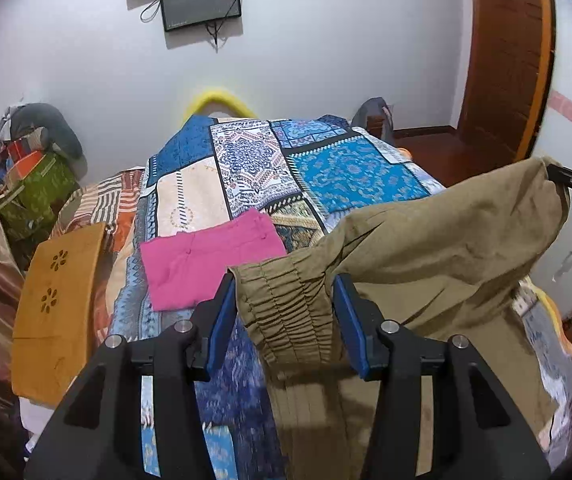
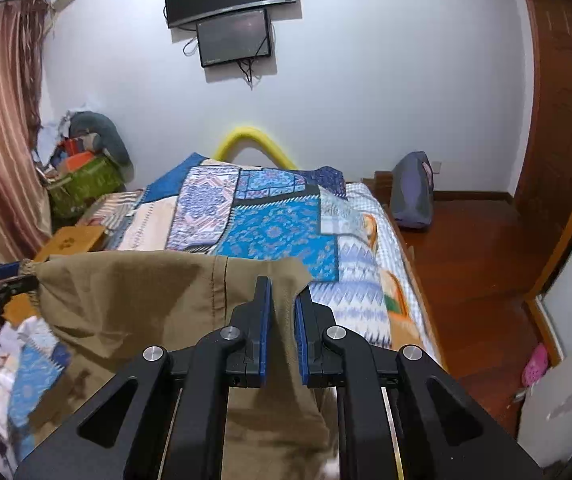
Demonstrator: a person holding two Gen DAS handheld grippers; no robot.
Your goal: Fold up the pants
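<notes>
1. A pair of olive-brown cotton pants (image 1: 446,240) hangs in the air above the near end of the bed, stretched between the 2 grippers.
2. The left gripper (image 1: 283,280) has its blue pads on either side of the gathered elastic waistband (image 1: 286,312); the bunched band fills the gap and the tongs grasp it.
3. The right gripper (image 2: 283,292) is clenched tight on a thin fold of the same pants, near a stitched seam (image 2: 217,280).
4. From the right wrist view the cloth spans leftward to the left gripper at the frame's edge.
5. Beyond the pants, a folded bright pink garment (image 1: 209,264) lies flat on the blue patchwork bedspread (image 1: 346,176).
6. An orange wooden board with flower cut-outs (image 1: 57,308) sits just beside the bed's left edge.
</notes>
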